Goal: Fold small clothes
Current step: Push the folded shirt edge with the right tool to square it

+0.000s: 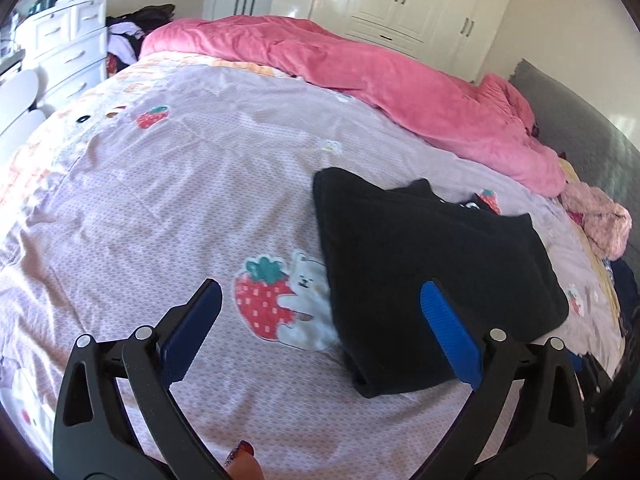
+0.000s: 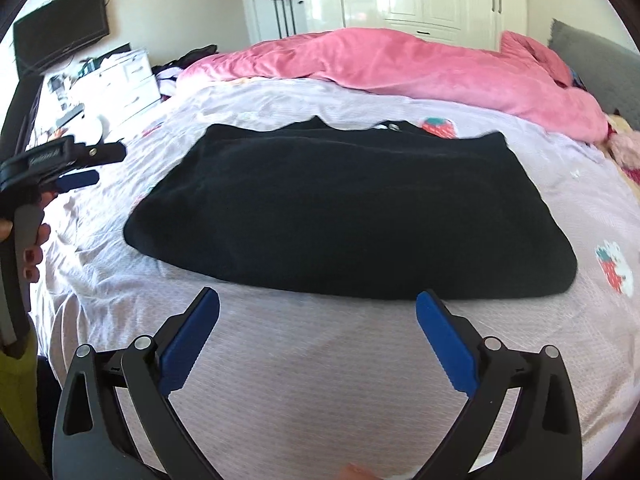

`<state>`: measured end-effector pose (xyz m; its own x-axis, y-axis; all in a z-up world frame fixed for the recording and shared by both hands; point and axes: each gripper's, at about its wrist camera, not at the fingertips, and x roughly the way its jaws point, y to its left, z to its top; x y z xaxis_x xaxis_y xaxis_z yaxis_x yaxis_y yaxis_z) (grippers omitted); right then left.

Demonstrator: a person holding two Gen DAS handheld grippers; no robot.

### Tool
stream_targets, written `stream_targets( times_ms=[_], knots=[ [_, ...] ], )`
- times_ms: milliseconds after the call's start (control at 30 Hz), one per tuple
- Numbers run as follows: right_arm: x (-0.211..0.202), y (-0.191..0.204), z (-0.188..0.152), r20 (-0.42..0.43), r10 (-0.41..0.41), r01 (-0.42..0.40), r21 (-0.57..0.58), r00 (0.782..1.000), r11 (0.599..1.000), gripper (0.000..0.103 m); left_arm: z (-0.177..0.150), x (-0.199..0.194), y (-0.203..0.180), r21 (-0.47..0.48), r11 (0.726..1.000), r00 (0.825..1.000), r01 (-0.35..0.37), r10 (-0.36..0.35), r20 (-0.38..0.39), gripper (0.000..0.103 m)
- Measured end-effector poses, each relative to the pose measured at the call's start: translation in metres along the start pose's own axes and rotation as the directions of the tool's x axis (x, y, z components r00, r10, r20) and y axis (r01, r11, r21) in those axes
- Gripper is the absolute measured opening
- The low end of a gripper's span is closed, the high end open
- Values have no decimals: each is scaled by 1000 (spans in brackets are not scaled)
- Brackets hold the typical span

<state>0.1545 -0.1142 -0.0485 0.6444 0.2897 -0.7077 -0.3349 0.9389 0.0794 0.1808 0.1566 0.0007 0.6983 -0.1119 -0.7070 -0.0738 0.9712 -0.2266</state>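
The bed [image 2: 320, 380] wore a lilac strawberry-print sheet, with a pink duvet [image 2: 400, 68] heaped at twelve o'clock. A folded black garment [image 2: 340, 208] lay flat on the sheet. My right tool [image 2: 318, 308] gaped wide just short of its near edge, holding nothing. My left tool [image 1: 320, 300] also stood wide and empty, the garment at its two o'clock.

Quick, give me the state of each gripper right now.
Left gripper: open, holding nothing; its right finger overlaps the black garment in view.
Right gripper: open, holding nothing, short of the garment's near edge.
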Motion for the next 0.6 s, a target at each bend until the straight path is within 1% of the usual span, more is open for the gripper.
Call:
stream_targets(
  times_ms=[167, 233, 300, 367, 467, 600],
  knots=[
    [12, 32, 15, -6, 28, -29, -49, 1000, 998, 98, 4, 1, 15, -37, 999, 1000, -25, 25, 10, 93],
    [21, 49, 21, -14, 44, -45, -83, 999, 996, 98, 5, 3, 21, -52, 998, 1000, -27, 28, 10, 93],
    [29, 63, 26, -20, 40, -42, -119, 999, 992, 98, 6, 5, 26, -69, 997, 1000, -23, 23, 5, 93],
    [38, 76, 30, -31, 22, -27, -164, 999, 986, 98, 7, 8, 32, -90, 996, 1000, -13, 13, 0, 93],
    [54, 92, 33, -44, -50, 37, -255, 998, 966, 98, 8, 10, 38, -113, 994, 1000, -10, 10, -4, 93],
    [69, 99, 29, -78, -77, 51, -299, 994, 953, 98, 9, 11, 41, -119, 993, 1000, -27, 28, 2, 93]
  ],
)
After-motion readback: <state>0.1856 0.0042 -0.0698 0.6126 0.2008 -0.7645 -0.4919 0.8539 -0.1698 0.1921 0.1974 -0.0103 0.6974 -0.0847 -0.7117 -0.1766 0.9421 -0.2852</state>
